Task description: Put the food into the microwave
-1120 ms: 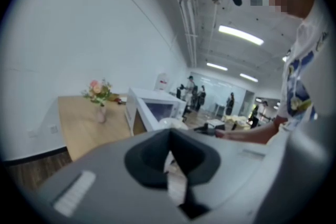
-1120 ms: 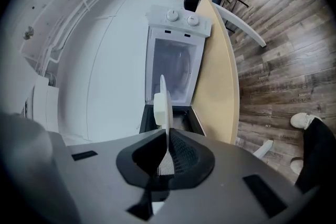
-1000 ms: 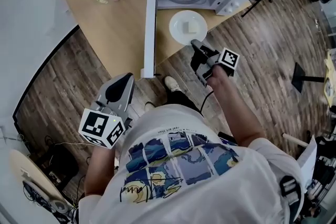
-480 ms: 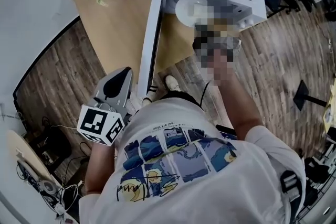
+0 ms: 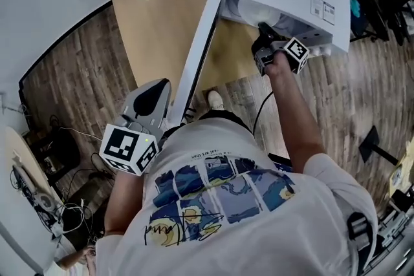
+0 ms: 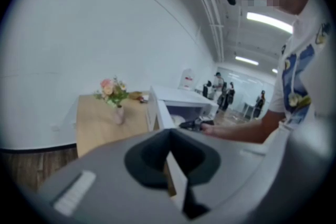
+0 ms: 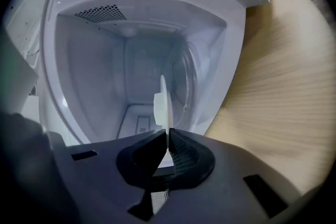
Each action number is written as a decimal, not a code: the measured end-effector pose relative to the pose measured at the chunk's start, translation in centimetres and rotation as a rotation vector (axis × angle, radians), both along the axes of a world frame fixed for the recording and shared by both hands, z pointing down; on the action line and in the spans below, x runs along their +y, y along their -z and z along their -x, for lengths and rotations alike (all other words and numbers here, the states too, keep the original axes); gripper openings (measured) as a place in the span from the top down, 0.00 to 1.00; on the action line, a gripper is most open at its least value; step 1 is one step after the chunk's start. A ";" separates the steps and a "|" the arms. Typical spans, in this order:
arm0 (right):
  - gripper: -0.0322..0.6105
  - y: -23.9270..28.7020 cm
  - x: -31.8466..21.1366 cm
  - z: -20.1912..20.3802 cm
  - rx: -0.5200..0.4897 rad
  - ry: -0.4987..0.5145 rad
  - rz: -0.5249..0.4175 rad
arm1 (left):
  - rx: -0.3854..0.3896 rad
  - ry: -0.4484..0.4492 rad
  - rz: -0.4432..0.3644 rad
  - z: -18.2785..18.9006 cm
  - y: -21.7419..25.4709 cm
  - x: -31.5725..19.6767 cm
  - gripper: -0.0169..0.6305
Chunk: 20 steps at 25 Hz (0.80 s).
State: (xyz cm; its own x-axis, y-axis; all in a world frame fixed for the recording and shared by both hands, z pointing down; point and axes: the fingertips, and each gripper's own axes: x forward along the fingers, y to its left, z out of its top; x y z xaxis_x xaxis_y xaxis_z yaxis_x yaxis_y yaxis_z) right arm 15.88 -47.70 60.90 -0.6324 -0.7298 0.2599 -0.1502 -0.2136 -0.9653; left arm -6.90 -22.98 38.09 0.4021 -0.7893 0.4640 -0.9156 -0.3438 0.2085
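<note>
Right gripper [image 7: 167,136]: we read it pinching the plate [image 7: 169,113] rim at the microwave's [image 7: 131,60] front edge.
Left gripper [image 6: 169,134]: pressed together, empty.

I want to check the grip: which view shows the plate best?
The right gripper view: the plate stands edge-on between the shut jaws at the microwave mouth. The head view shows only a pale sliver under the microwave's top; the left gripper view, a distant speck.
</note>
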 end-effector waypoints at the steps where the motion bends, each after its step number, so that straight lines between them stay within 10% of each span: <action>1: 0.93 -0.6 -0.5 -0.5 0.003 -0.002 0.001 | -0.001 0.004 0.000 -0.3 -0.1 -0.2 0.96; 10: 0.92 -1.4 -2.9 -0.4 0.083 -0.016 -0.007 | -0.006 0.032 0.010 0.3 -0.6 -0.7 0.96; 20: 0.74 0.3 -3.8 0.2 0.408 0.112 -0.171 | -0.009 0.028 0.015 0.9 -0.8 -0.6 0.96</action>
State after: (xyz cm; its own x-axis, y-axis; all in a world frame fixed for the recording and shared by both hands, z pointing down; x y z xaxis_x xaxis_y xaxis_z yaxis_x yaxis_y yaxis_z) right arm 15.66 -51.50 60.63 -0.5809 -0.7167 0.3859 -0.5388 -0.0168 -0.8422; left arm -7.79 -23.59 38.85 0.3752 -0.7933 0.4795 -0.9269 -0.3146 0.2049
